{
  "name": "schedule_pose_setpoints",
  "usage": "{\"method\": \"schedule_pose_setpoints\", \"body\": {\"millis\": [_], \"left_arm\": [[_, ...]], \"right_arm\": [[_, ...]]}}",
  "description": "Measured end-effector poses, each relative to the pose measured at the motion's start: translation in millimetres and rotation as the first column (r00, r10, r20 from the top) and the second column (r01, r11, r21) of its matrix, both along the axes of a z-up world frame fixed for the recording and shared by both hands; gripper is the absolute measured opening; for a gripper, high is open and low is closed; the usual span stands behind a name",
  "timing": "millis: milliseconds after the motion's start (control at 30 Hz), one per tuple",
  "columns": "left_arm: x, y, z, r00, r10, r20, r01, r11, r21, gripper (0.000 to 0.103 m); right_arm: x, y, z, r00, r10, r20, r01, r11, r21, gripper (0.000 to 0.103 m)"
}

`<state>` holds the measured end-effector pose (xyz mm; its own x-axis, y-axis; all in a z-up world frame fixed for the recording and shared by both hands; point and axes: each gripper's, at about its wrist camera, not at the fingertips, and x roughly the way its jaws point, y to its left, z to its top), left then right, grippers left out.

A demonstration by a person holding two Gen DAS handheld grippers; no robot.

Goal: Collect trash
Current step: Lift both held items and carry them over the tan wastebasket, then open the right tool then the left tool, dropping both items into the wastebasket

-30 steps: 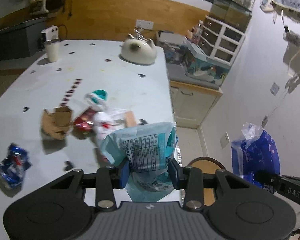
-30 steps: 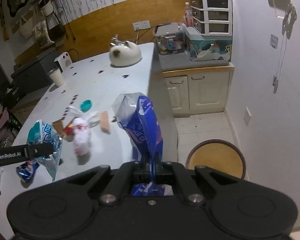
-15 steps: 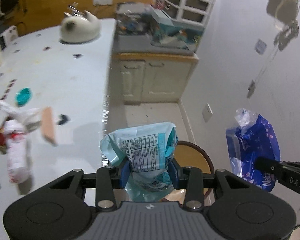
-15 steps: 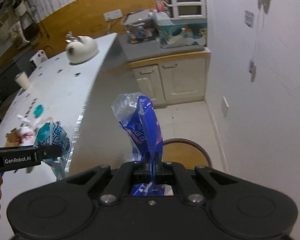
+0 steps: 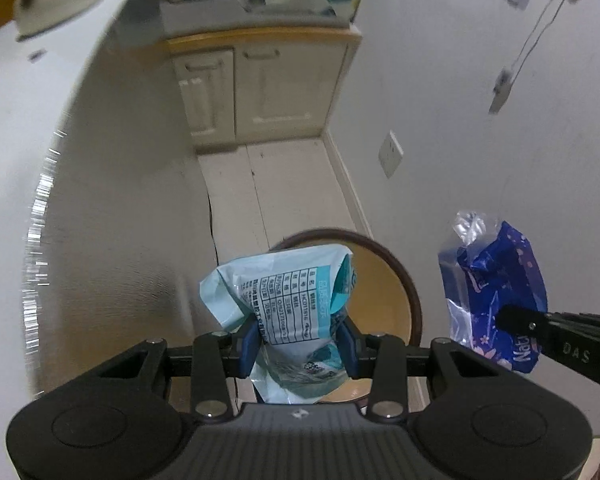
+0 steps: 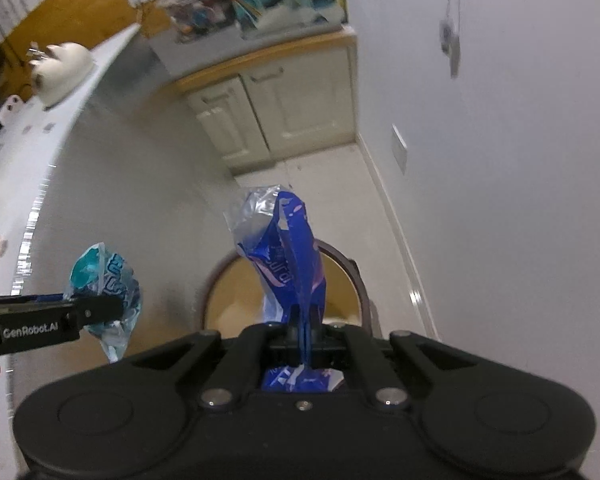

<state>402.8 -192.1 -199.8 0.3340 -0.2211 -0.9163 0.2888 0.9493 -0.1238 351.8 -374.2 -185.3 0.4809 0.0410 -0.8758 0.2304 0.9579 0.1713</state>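
Matte black left gripper (image 5: pixel 299 346), blue pads, silver screws, white "GenRobot.AI" lettering

A home kitchen: cream cabinets (image 5: pixel 260 92), cluttered counter (image 6: pixel 260 28), wall sockets (image 5: pixel 391 153).

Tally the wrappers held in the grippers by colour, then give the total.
Light blue and teal wrapper, in the left gripper: 1
Dark blue wrapper, in the right gripper: 1
Total: 2
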Motion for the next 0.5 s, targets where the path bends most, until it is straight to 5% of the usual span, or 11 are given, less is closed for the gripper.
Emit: {"method": "schedule_pose_setpoints", "body": {"millis": [500], "left_arm": [[45, -25, -119, 0.986, 0.007, -0.164, -0.010, 1.000, -0.017, 0.042]], "right_arm": [[82, -3, -158, 0.973, 0.027, -0.228, -0.006, 0.996, 0.090, 0.002]]}}
